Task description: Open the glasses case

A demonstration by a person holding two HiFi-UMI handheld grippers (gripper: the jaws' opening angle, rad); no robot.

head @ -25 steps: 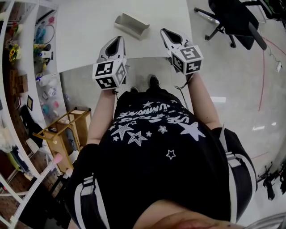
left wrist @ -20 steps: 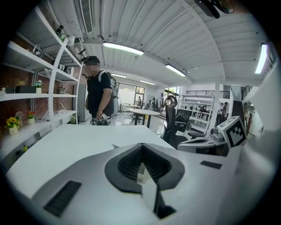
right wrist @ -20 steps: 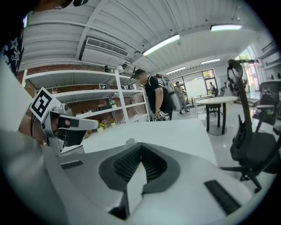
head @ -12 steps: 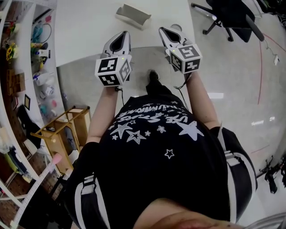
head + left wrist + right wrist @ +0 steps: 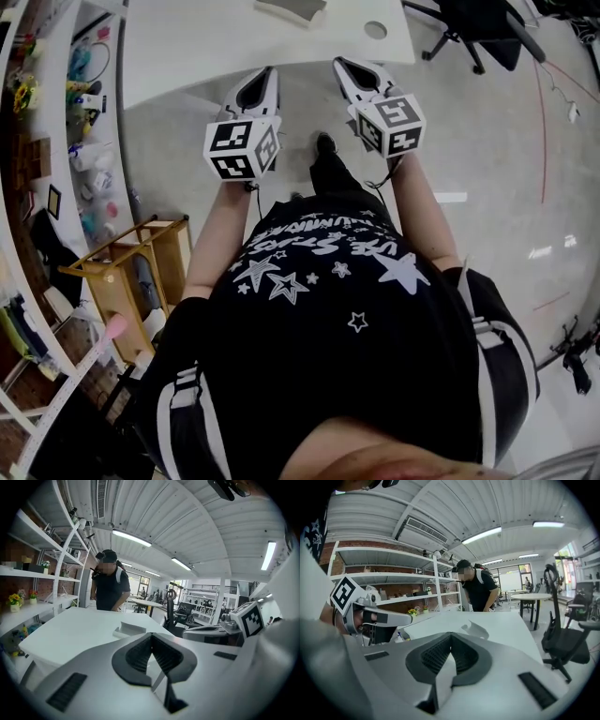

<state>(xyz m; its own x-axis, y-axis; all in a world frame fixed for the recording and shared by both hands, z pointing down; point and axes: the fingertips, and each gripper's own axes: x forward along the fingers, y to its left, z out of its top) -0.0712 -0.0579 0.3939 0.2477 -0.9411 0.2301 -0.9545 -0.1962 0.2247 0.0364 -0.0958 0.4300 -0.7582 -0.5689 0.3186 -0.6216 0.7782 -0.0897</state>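
Left tongs [image 5: 266, 73]: pressed together with nothing between them, held in the air short of the bench [image 5: 187, 47].
Right tongs [image 5: 339, 64]: also pressed together and empty, held beside the left pair.
Glasses case [image 5: 130, 630]: on the bench, well apart from both tongs and roughly ahead between them; neither touches it.
Done: in the left gripper view the case seems to stand with its lid raised behind a low tray, so the opening looks complete.
Left: apparently nothing, unless the raised part is not the lid; the 2 tongs stand clear of the bench edge.
Cut off: the head view shows only a sliver of the case at its top edge.
Hard to make out: the case is small and white on white in both gripper views. Its hinge, and whether glasses lie inside, cannot be told.
Also: a person [image 5: 110, 585] bends over the far side of the bench.
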